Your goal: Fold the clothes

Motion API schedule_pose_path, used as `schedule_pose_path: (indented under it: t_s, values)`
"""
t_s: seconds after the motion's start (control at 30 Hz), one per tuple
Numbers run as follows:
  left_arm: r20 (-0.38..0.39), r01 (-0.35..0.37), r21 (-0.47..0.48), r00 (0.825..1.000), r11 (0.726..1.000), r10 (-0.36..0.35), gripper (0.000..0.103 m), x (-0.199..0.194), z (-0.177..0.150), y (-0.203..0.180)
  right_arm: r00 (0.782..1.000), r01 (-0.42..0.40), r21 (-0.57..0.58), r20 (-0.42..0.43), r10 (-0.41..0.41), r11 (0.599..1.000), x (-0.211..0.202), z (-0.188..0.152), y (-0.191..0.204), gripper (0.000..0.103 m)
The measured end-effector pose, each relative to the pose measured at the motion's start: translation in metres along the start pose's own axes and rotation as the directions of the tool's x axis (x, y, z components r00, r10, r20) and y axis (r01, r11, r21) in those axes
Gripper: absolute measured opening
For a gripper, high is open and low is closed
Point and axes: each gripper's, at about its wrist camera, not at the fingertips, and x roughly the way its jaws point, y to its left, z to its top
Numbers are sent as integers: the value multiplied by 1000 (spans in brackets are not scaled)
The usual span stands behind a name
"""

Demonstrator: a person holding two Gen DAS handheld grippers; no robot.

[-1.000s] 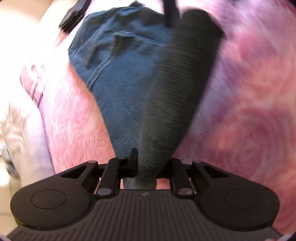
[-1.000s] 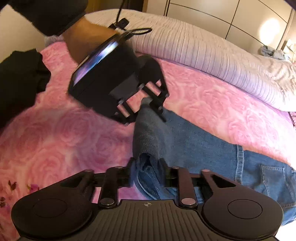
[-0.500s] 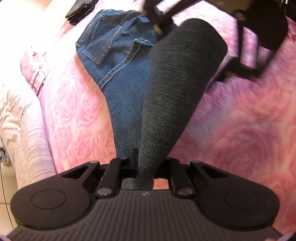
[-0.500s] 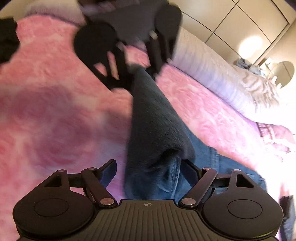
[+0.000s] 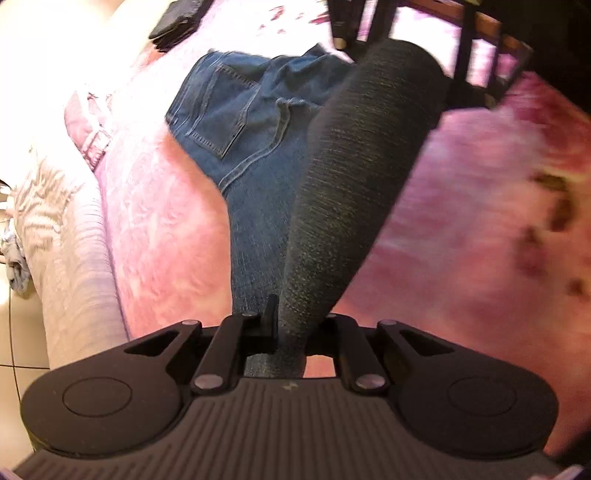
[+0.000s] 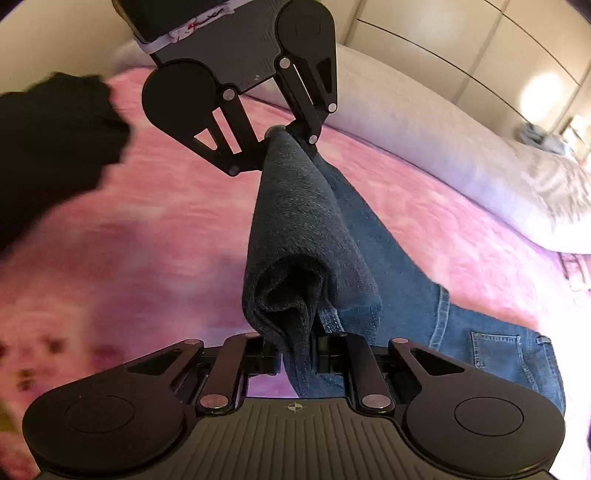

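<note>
No readable brand or writing anywhere; only a small crosshair mark (image 6: 294, 407) moulded on the right tool's ribbed body and a faint logo on the left one, illegible.

Blue jeans (image 5: 258, 122) spread on a pink rose-patterned blanket (image 5: 162, 229), one leg lifted off it and strung taut between both tools.

Left gripper (image 5: 291, 332) pressed together, pinching the leg's hem end. Right gripper (image 6: 297, 350) closing, pads already clamped on the bunched denim of the other corner.

Left wrist view only: back pocket and seat seams of the jeans, a folded dark garment (image 5: 173, 18) at the blanket's far edge, tiled floor along the left margin, the right tool's linkage at the top.

Right wrist view only: white ribbed bedspread (image 6: 424, 122), pale wardrobe doors (image 6: 461, 48), a black cloth (image 6: 48, 147) at the left, a phone strapped on the left tool with a band.

Both tools angled steeply down toward the bed, facing each other along the raised leg.
</note>
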Motion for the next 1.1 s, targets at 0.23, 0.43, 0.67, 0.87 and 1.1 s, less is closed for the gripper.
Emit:
schedule_pose_path:
  t_s: [0.23, 0.43, 0.67, 0.87, 1.1]
  values:
    - [-14, 14, -67, 1000, 998, -15, 8, -25, 5, -21, 999, 45, -115, 0, -45, 992, -29, -19, 42, 90]
    - [-1, 1, 3, 1000, 1000, -1, 8, -29, 20, -13, 987, 141, -139, 104, -127, 980, -21, -8, 63, 91]
    - [-24, 71, 58, 997, 996, -69, 8, -21, 21, -26, 1000, -28, -25, 4, 28, 999, -1, -2, 51, 20]
    - [-5, 97, -35, 995, 995, -97, 8, -31, 43, 5, 998, -65, 58, 9, 64, 996, -27, -3, 25, 19]
    - [-13, 122, -121, 992, 985, -124, 10, -31, 85, 89, 990, -129, 159, 86, 116, 979, -54, 3, -60, 19]
